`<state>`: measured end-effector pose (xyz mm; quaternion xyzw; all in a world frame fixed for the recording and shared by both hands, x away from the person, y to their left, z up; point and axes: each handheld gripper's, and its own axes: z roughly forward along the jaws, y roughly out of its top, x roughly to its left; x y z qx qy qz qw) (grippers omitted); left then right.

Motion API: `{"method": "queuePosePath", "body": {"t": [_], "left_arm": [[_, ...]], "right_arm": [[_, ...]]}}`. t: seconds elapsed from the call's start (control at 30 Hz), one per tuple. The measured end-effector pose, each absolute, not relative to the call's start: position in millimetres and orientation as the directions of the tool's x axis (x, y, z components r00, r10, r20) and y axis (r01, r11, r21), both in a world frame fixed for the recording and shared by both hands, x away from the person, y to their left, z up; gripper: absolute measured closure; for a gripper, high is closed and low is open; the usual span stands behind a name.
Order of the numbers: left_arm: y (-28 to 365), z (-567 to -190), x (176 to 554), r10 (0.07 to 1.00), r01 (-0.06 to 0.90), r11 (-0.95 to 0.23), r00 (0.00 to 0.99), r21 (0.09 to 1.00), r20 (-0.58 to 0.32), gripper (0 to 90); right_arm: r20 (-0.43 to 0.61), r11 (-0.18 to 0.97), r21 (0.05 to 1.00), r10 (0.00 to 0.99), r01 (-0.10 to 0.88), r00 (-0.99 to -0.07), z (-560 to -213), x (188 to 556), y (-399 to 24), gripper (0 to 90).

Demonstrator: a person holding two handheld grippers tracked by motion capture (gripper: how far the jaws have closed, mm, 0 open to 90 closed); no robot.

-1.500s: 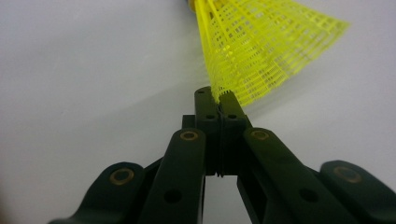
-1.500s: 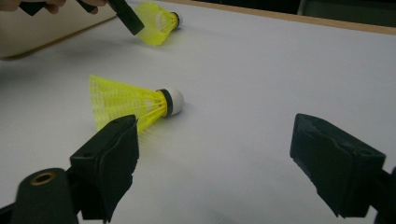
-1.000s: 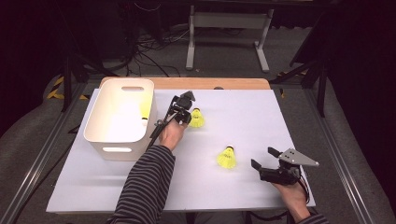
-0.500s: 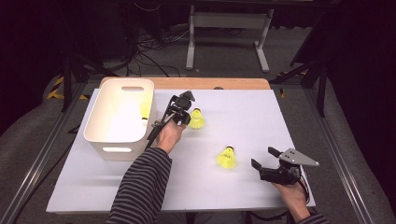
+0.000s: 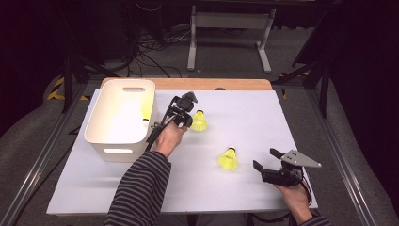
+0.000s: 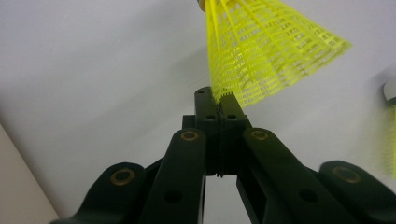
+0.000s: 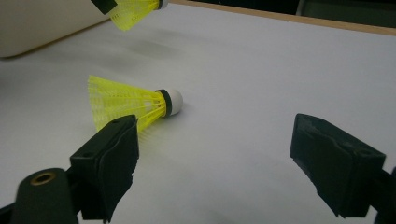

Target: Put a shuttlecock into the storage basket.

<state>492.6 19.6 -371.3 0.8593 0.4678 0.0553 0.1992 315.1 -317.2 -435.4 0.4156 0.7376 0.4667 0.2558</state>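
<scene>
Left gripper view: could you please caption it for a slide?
Left gripper shut on the skirt rim of a yellow shuttlecock.

The counter (image 5: 291,141) has a white top with a wooden edge strip (image 5: 188,84) along its far side. It is mounted between two metal rails (image 5: 336,146) that run along its left and right sides. The floor (image 5: 291,56) is grey carpet. A light grey metal stand (image 5: 228,35) with two splayed feet is located on the floor beyond the counter. Black cables (image 5: 146,47) lie loose on the floor left of the stand. Yellow-and-black hazard tape (image 5: 59,89) marks the floor at far left. The room behind is dark; light falls on the counter from above.
</scene>
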Motion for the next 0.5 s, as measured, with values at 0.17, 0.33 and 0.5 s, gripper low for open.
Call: {"method": "queuePosePath", "body": {"t": [0.17, 0.33, 0.5], "left_arm": [[23.6, -365.9, 488.5, 0.827, 0.784, -0.483, 0.555, 0.391, -0.093, 90.0], [27.7, -360.1, 485.2, 0.821, 0.779, -0.485, 0.562, 0.398, -0.099, 90.0], [32.6, -353.5, 480.8, 0.821, 0.778, -0.483, 0.562, 0.402, -0.102, 90.0]], "right_arm": [[0.009, 0.22, 0.901, 0.852, 0.373, -0.523, -435.3, 314.9, -317.4, 16.2], [0.009, 0.22, 0.901, 0.852, 0.375, -0.523, -435.5, 315.2, -317.1, 16.2], [0.01, 0.22, 0.9, 0.852, 0.376, -0.523, -435.4, 315.1, -317.4, 16.2]]}}
